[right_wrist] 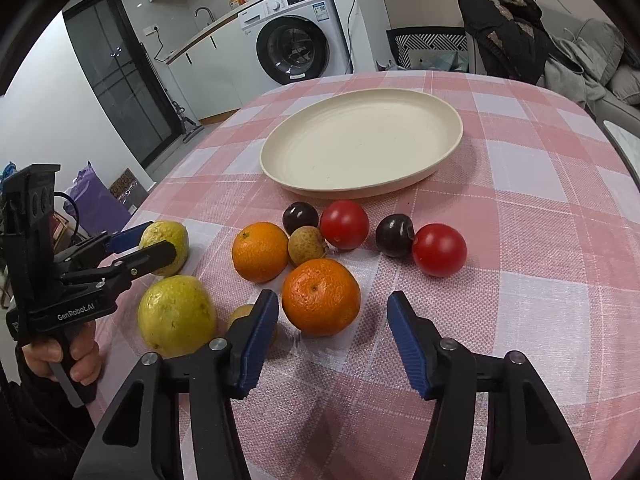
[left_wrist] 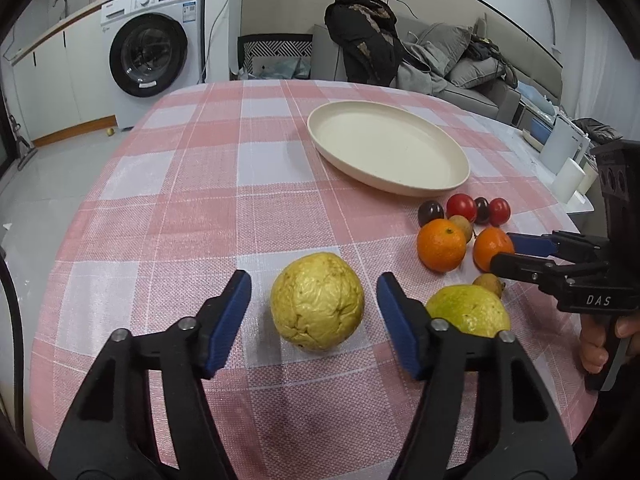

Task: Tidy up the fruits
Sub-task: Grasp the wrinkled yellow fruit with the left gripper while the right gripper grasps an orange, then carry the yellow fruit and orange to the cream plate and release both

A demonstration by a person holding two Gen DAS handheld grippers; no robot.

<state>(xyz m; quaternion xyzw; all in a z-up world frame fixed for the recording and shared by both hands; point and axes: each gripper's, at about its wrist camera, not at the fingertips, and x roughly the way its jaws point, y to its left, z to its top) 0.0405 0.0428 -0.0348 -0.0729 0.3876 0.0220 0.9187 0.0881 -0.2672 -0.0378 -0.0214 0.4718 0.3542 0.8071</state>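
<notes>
My left gripper (left_wrist: 314, 304) is open, its pads on either side of a wrinkled yellow guava (left_wrist: 317, 300) on the pink checked cloth, not touching it. A second, greener guava (left_wrist: 468, 310) lies to its right. My right gripper (right_wrist: 333, 320) is open around a tangerine (right_wrist: 321, 297), pads apart from it. Another tangerine (right_wrist: 260, 252), a longan (right_wrist: 307, 245), two dark plums (right_wrist: 301, 218) and two red tomatoes (right_wrist: 344, 224) lie beyond. A cream plate (right_wrist: 448, 148) stands empty behind the fruit. In the right wrist view the left gripper (right_wrist: 156, 246) shows around the far guava (right_wrist: 166, 246).
The table's round edge drops off at left and right. A small yellowish fruit (right_wrist: 240, 314) lies by my right gripper's left finger. White containers (left_wrist: 568, 180) stand off the table's right side. A washing machine (left_wrist: 152, 48) and a sofa (left_wrist: 460, 72) are beyond.
</notes>
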